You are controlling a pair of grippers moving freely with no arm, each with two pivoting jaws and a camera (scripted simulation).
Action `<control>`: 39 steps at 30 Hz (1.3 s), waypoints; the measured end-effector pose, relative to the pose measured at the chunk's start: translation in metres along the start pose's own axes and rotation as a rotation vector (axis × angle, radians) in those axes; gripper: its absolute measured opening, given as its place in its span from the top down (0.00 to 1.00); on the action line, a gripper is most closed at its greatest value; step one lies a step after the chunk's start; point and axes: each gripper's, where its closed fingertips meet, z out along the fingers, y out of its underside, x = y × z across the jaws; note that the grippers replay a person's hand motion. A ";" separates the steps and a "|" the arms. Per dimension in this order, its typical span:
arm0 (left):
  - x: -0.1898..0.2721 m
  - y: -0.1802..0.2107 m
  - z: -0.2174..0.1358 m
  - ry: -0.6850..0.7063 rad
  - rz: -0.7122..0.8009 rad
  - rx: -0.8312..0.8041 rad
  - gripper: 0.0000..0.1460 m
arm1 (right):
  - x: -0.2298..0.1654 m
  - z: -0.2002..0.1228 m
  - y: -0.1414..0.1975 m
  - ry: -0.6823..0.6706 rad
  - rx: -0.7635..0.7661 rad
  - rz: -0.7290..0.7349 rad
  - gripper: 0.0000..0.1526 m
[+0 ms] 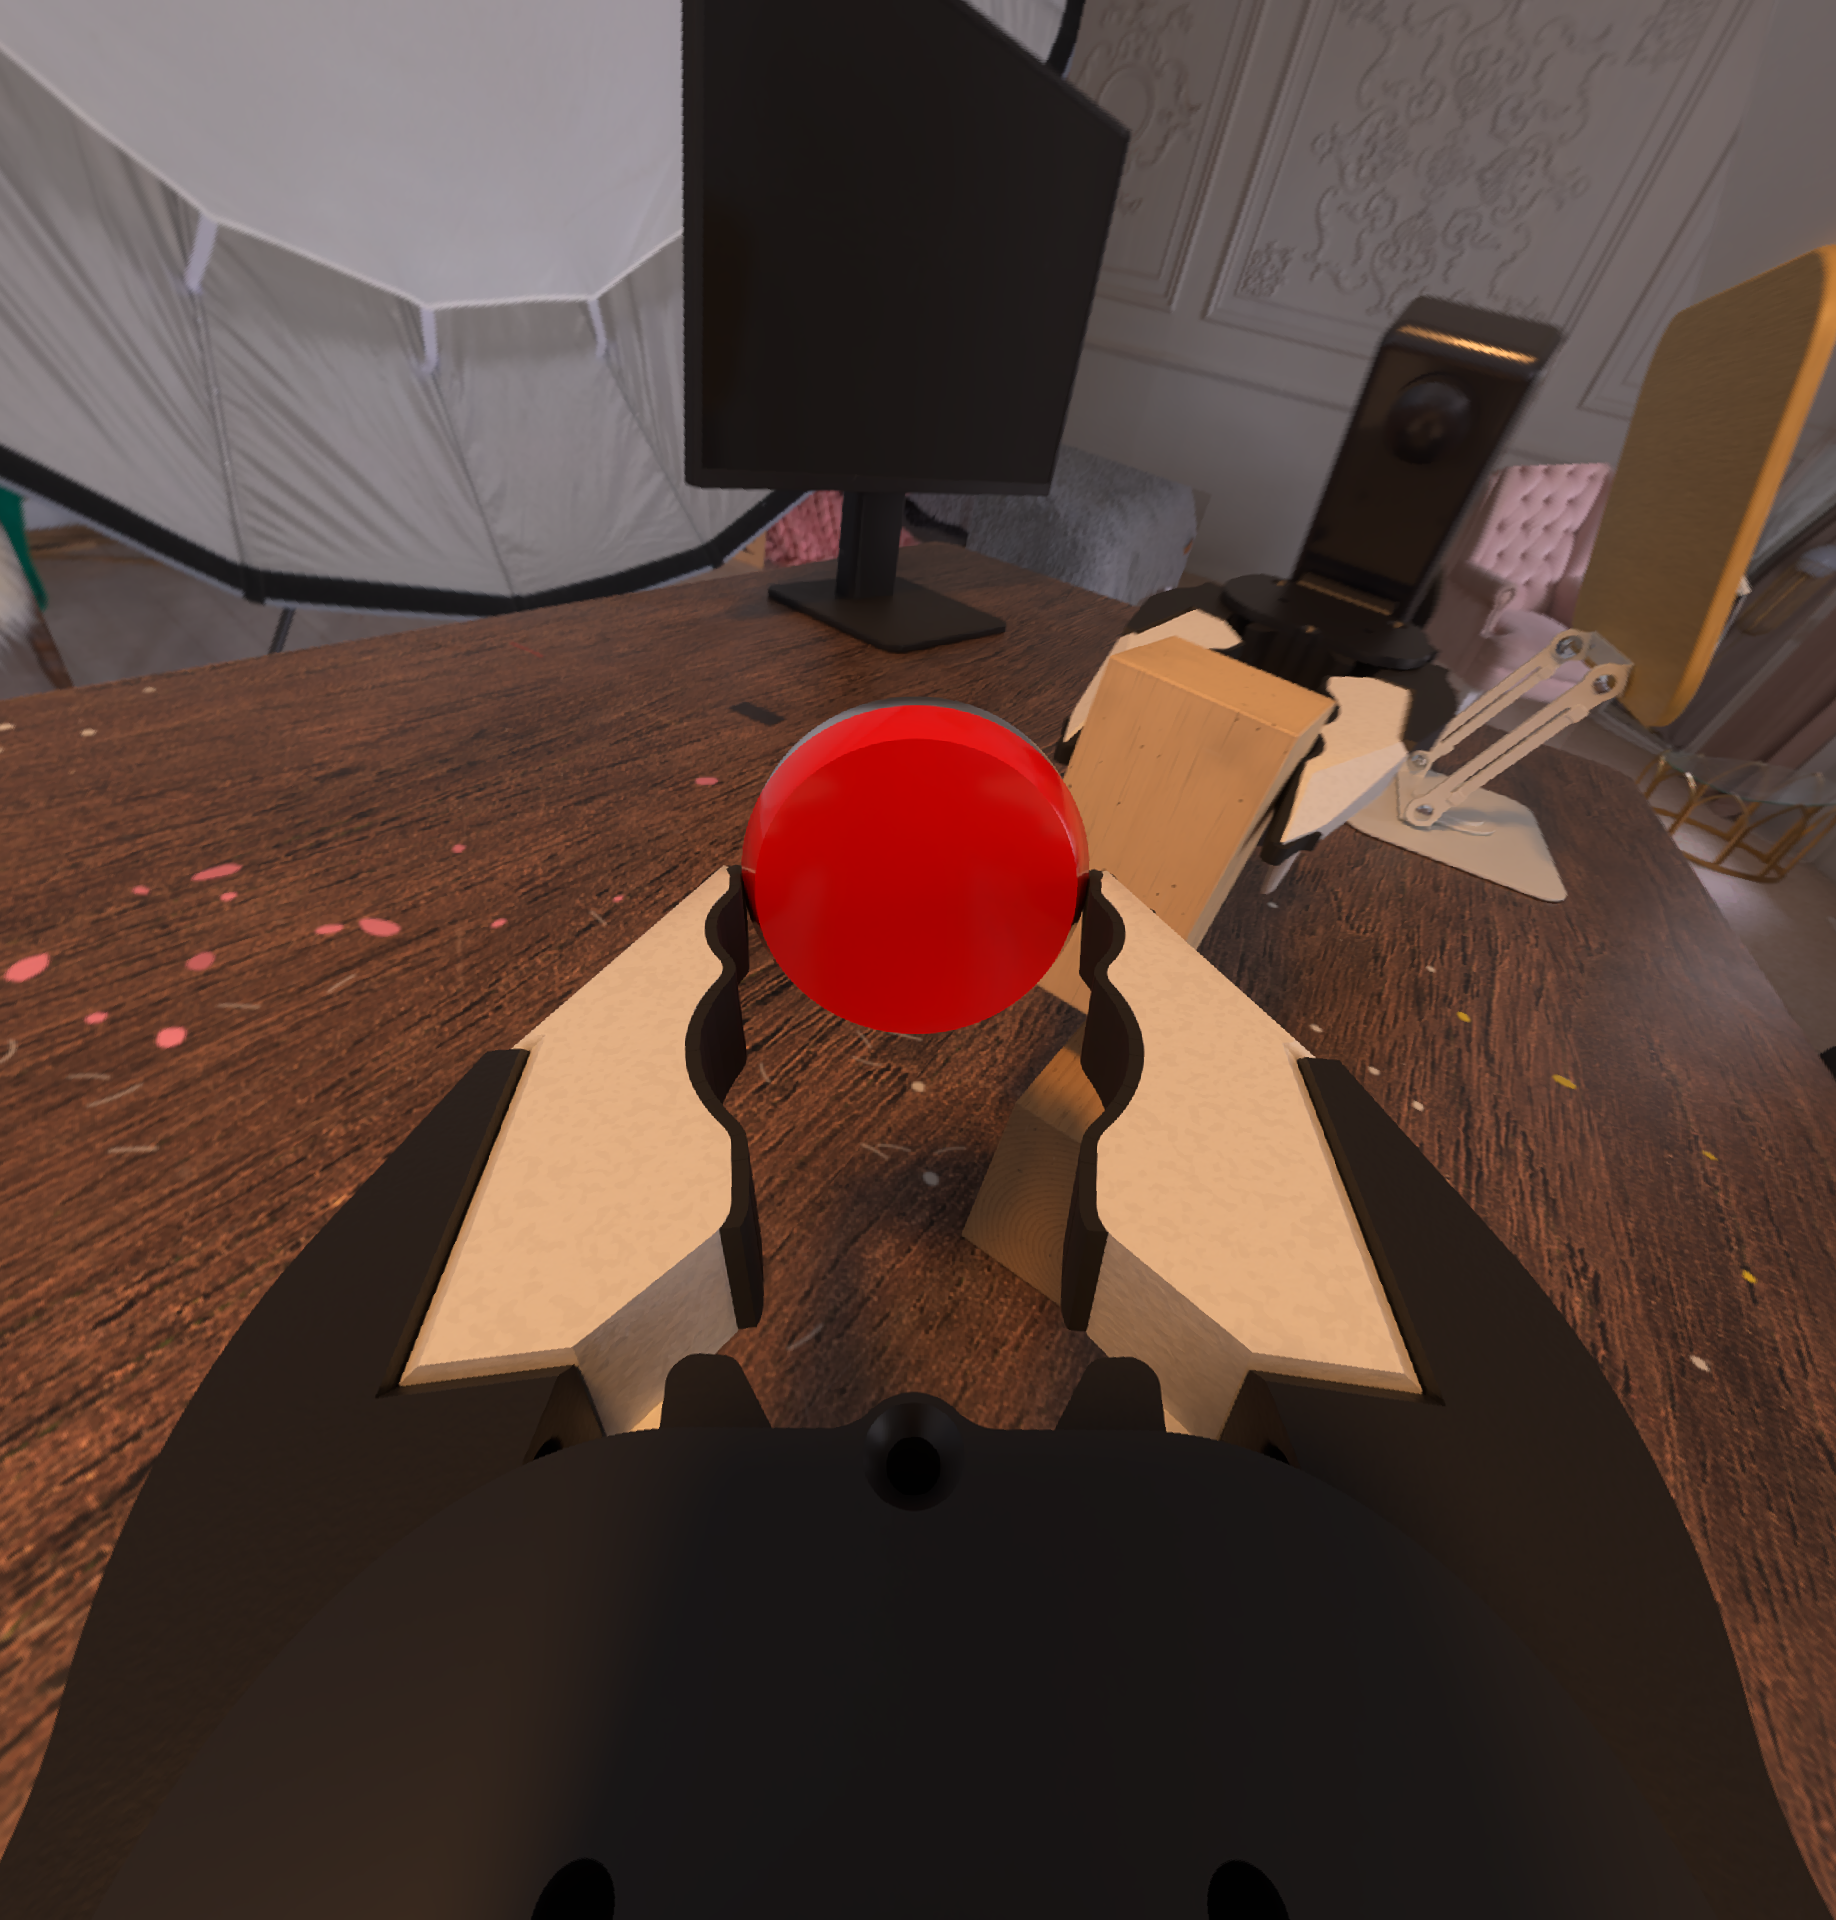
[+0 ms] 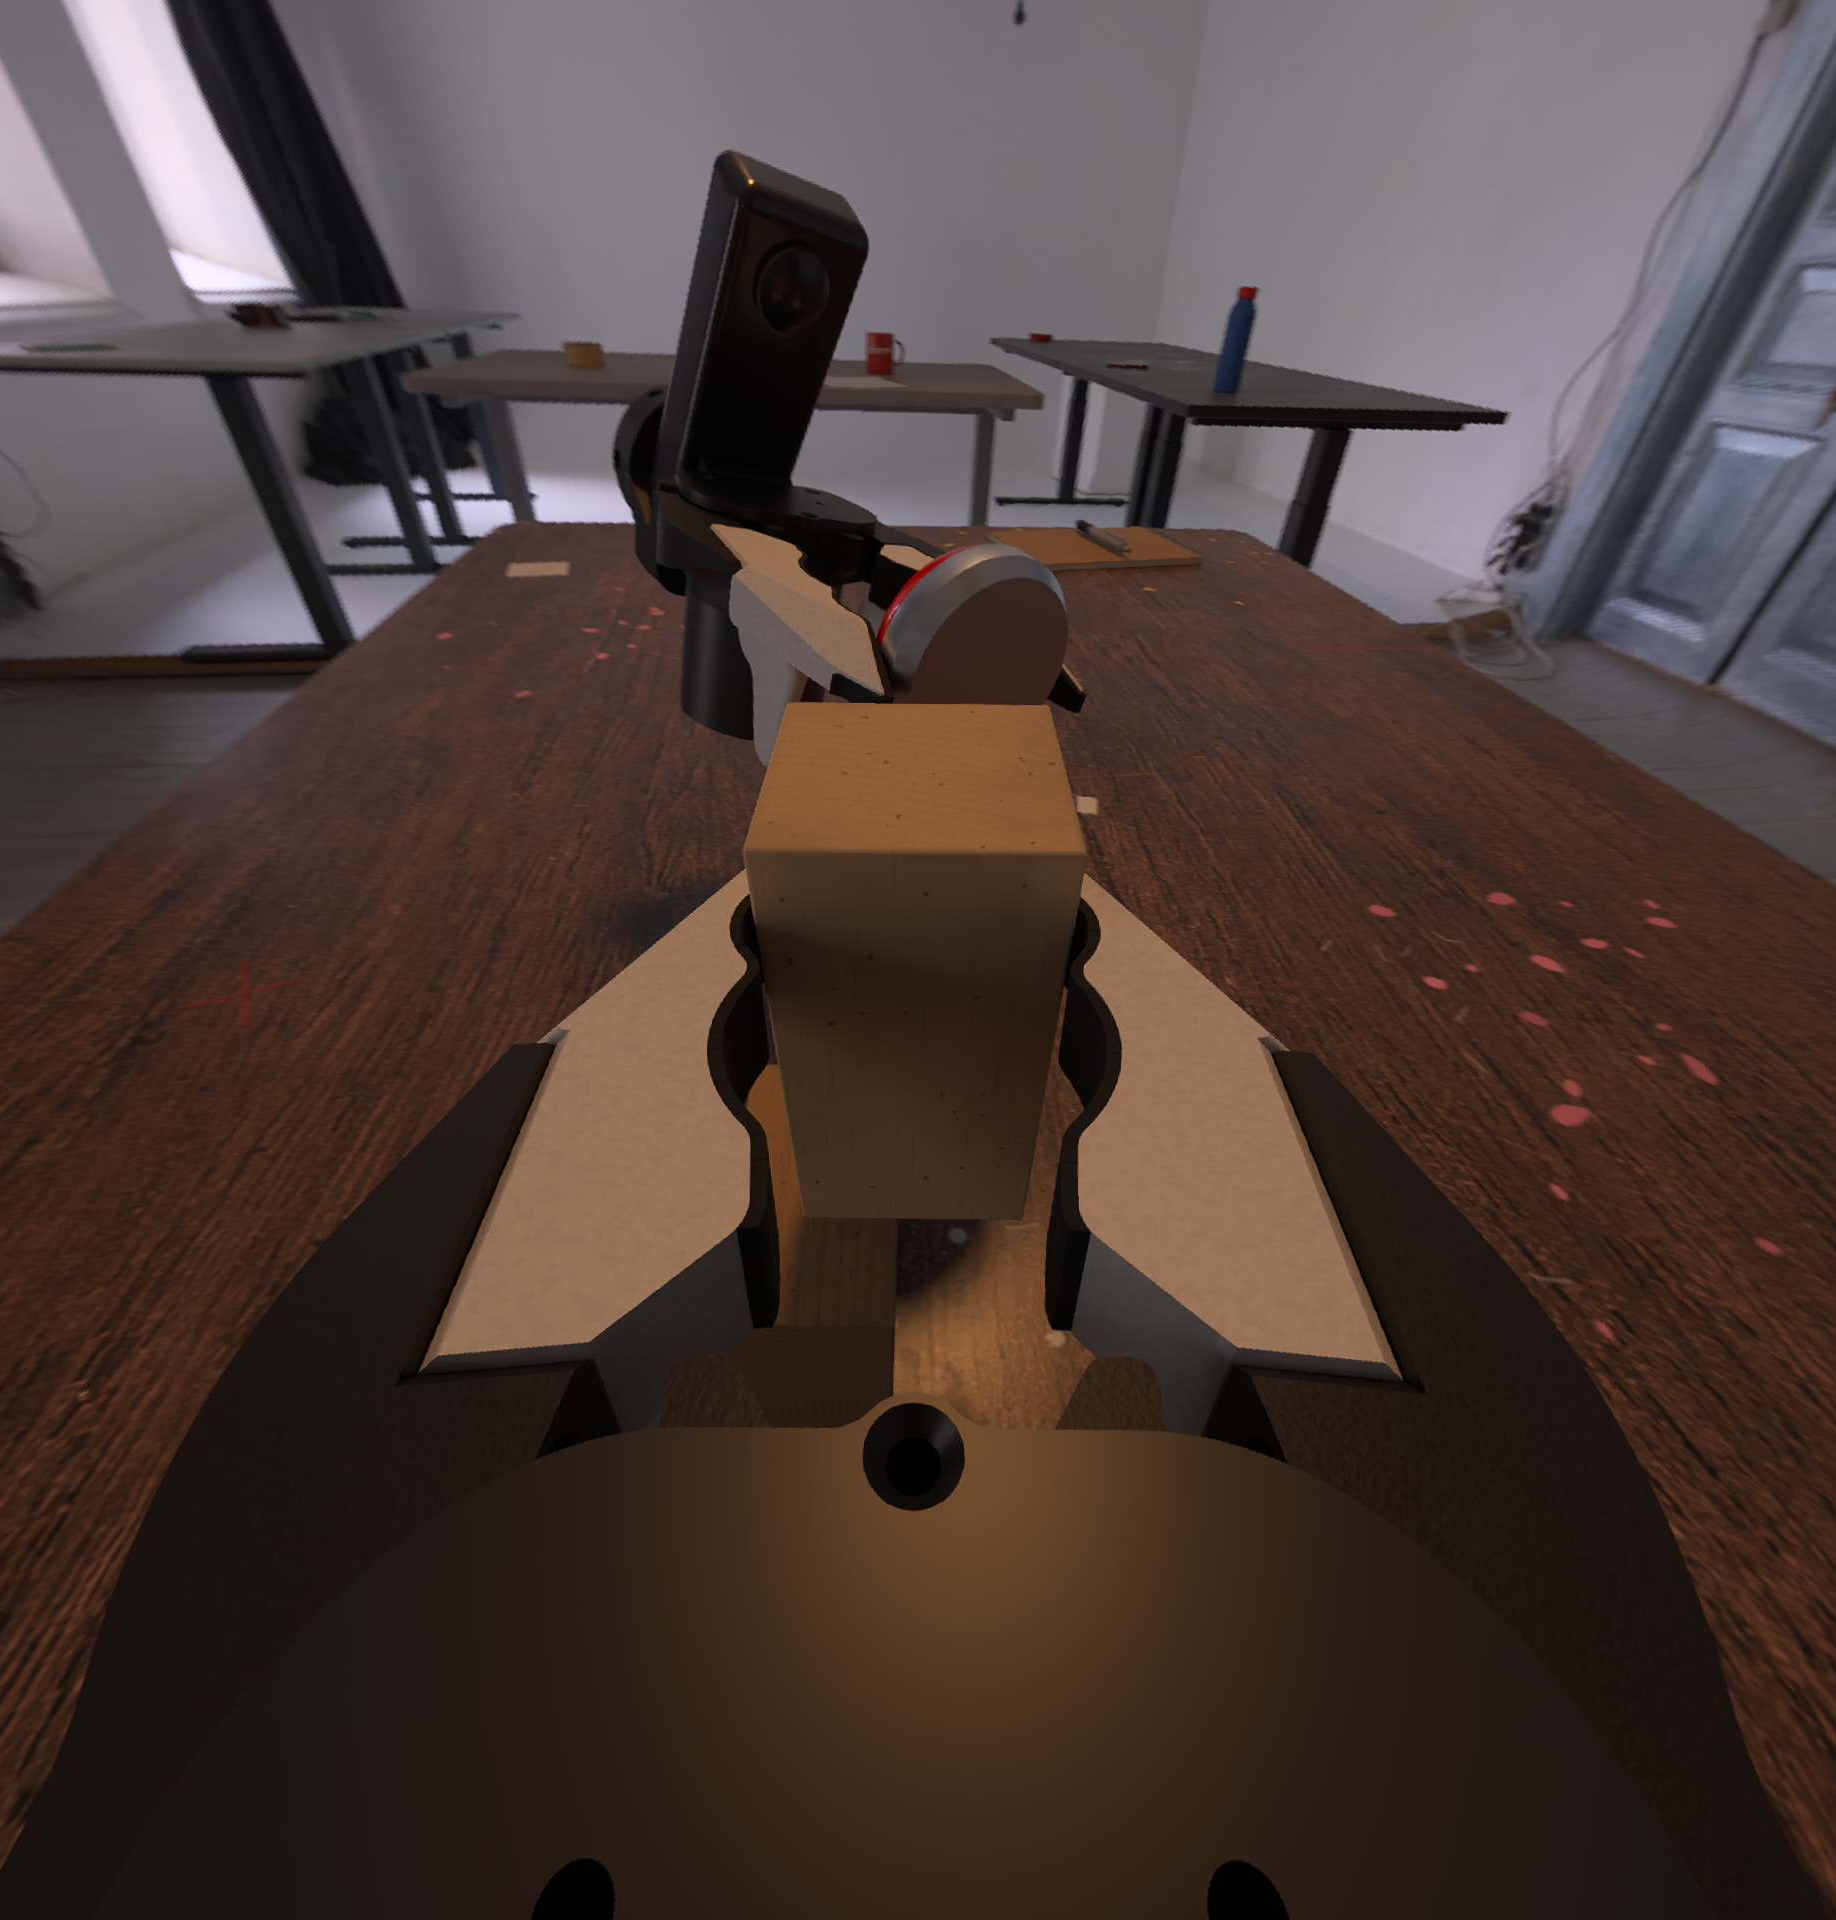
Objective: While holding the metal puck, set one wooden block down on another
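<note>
My left gripper [image 1: 914, 894] is shut on the metal puck [image 1: 914, 868], red face towards the camera, held above the wooden table [image 1: 270, 1091]. My right gripper [image 2: 914, 914] is shut on a wooden block [image 2: 914, 997], held upright. A second wooden block [image 2: 826, 1257] lies on the table beneath it, partly hidden; I cannot tell whether the two touch. In the left wrist view the held block [image 1: 1194, 748] sits in the right gripper [image 1: 1184, 800] just right of the puck, and the lower block [image 1: 1033, 1174] shows behind my right finger. In the right wrist view the left gripper [image 2: 961, 665] and the puck [image 2: 987, 623] are just beyond the block.
A black monitor [image 1: 893, 260] stands at the table's far side. A white desk lamp [image 1: 1485, 769] stands near the right edge. A clipboard with a pen [image 2: 1111, 545] lies at the far end in the right wrist view. Other tables stand beyond.
</note>
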 end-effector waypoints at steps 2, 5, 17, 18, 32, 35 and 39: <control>-0.002 0.004 0.002 -0.014 -0.003 -0.020 0.56 | -0.001 0.000 0.001 0.032 -0.006 -0.022 0.64; -0.002 0.008 0.006 -0.022 0.011 -0.045 0.56 | -0.008 0.000 -0.002 0.022 0.015 -0.016 0.64; -0.005 0.013 0.008 -0.054 0.018 -0.064 0.56 | -0.014 0.001 0.002 0.012 0.006 0.001 0.64; -0.006 0.013 0.008 -0.058 0.016 -0.065 0.56 | -0.015 0.002 0.004 0.011 0.001 0.002 0.64; -0.008 0.020 0.012 -0.066 0.020 -0.105 0.56 | -0.019 0.002 0.008 0.017 -0.010 0.015 0.64; -0.008 0.021 0.012 -0.068 0.019 -0.105 0.56 | -0.020 0.003 0.009 0.015 -0.016 0.016 0.64; -0.008 0.021 0.012 -0.066 0.016 -0.105 0.56 | -0.021 0.003 0.011 0.020 -0.018 0.015 0.64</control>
